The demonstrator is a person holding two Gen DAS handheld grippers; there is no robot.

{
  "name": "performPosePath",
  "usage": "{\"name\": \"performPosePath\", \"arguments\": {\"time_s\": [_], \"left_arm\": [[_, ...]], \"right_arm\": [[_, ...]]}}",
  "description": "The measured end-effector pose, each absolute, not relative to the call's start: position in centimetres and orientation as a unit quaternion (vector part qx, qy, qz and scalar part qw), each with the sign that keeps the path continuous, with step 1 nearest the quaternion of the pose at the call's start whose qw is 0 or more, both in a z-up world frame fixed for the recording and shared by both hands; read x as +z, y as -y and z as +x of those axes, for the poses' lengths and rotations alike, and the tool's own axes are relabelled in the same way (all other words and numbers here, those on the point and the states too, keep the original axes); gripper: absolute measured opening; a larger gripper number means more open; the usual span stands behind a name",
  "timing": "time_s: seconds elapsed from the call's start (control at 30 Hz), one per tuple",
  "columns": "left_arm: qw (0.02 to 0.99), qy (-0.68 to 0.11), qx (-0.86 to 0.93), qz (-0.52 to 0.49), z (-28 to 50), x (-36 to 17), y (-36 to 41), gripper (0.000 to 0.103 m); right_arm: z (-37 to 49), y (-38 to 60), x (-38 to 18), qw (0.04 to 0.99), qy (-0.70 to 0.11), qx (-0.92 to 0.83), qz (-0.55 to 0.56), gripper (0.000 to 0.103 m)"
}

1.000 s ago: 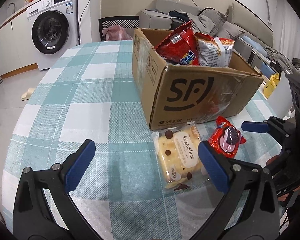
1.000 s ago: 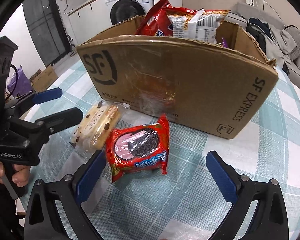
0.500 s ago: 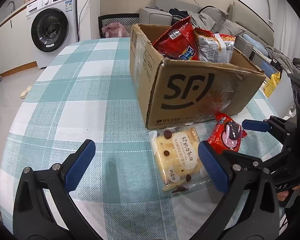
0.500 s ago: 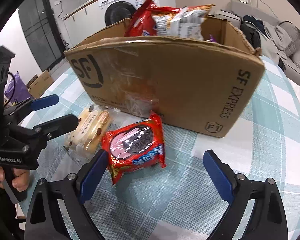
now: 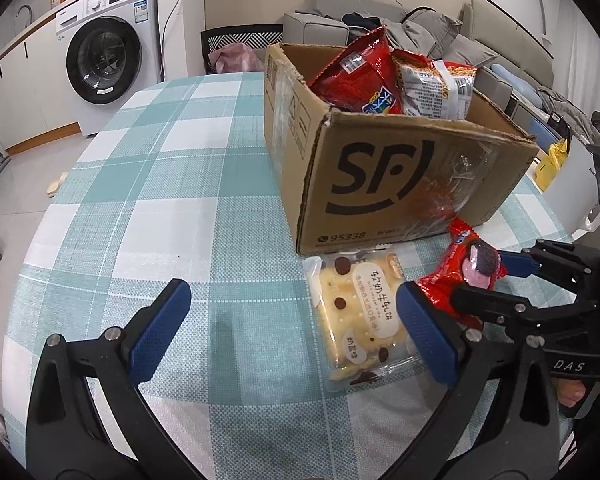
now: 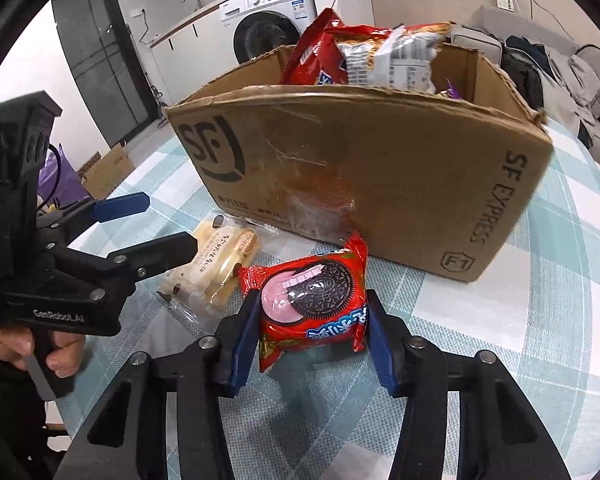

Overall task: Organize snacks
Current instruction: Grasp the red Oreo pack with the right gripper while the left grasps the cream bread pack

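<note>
The red cookie packet point(image 6: 315, 300) lies on the tablecloth just in front of the cardboard box point(image 6: 400, 168), its long axis pointing toward the box, and the right claw point(image 6: 309, 332) is closing with the packet between its pads, both touching its sides. The left claw point(image 5: 288, 330) hangs wide open and empty beside the biscuit packet point(image 5: 356, 312), farther from the box.

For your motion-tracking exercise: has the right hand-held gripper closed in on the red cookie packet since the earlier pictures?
Yes. The right hand-held gripper is closing, blue pads now flanking the red cookie packet before the cardboard box.
</note>
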State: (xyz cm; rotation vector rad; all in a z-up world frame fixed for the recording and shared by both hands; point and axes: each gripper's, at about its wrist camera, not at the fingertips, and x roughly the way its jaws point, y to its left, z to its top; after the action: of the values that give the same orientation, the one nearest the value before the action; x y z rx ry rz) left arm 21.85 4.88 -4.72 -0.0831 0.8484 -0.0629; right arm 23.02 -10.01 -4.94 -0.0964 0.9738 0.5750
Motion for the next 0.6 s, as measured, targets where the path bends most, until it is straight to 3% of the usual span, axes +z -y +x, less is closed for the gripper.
{"name": "performPosePath", "arguments": {"time_s": [0.6], "left_arm": [[0.897,-0.441,-0.022,-0.008,23.2,-5.9,-1.6,0.102]], "right_arm": [[21.0,14.6,-2.8,0.86,-0.445,0.247,-0.018,0.049]]}}
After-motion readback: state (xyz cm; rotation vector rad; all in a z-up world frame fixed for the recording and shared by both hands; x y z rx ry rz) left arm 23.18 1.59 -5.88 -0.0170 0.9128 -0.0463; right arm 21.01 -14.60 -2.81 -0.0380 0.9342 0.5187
